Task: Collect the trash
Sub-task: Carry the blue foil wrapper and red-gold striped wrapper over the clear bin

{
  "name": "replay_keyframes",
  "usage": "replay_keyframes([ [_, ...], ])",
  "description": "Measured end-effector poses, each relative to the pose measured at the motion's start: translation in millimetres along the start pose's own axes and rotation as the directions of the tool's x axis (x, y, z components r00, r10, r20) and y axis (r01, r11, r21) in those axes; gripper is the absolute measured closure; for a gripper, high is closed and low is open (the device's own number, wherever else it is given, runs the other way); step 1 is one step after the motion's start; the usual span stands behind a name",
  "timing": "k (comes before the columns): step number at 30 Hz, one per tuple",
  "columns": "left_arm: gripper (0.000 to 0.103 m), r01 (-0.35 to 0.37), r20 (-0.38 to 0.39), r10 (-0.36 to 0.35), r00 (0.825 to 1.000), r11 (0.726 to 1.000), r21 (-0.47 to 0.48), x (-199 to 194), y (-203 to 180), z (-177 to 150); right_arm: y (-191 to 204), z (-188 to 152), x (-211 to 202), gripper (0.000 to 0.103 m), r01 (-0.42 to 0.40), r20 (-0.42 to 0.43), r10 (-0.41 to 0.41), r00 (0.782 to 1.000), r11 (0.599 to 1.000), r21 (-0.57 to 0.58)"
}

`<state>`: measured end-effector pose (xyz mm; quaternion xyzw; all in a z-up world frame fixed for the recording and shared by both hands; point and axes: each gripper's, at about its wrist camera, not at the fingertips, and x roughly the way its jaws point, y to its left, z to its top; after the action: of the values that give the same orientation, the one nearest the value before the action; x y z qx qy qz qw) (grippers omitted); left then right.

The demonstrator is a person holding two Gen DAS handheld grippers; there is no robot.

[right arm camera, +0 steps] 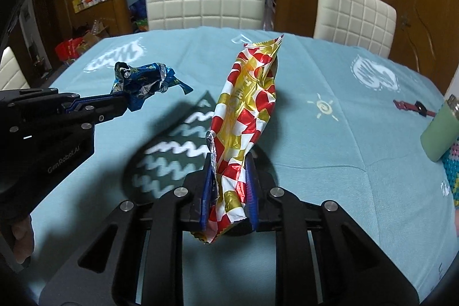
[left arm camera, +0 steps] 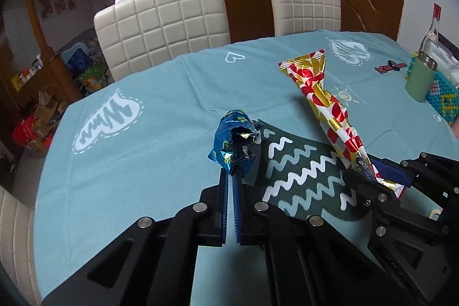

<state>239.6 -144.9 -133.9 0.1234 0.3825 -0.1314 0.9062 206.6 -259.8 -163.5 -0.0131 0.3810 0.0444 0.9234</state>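
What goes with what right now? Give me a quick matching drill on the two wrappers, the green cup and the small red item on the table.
Things:
1. blue wrapper
2. red and gold wrapper
3. green cup
4. small red item

States:
A. lying flat on the tablecloth
B. pinched in the left gripper
C. standing at the table's right edge
D. clamped in the right gripper

Pairs: 1-B, 2-D, 3-C, 4-A
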Motion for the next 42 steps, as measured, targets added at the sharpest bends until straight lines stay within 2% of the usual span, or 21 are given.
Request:
replay_keyframes([
  [14,0.099,-0.051,0.082,0.054,0.995,0.998,-0.038,-75,36,-19,58,13,-64,0.081,-0.023,0.097,0.032,0.995,0.995,-0.097],
  [26,0.099,-0.115,0.148,0.128,0.981,0.989,-0.095,-130,84,-44,128,23,-106,0.081,-0.038,0.161,0.073,0.984,0.977,-0.208],
  [42,0.099,-0.24,0.154,0.279,0.948,0.943,-0.232,-182,176,-97,236,27,-127,0.081,-0.11,0.182,0.186,0.966,0.925,-0.363],
])
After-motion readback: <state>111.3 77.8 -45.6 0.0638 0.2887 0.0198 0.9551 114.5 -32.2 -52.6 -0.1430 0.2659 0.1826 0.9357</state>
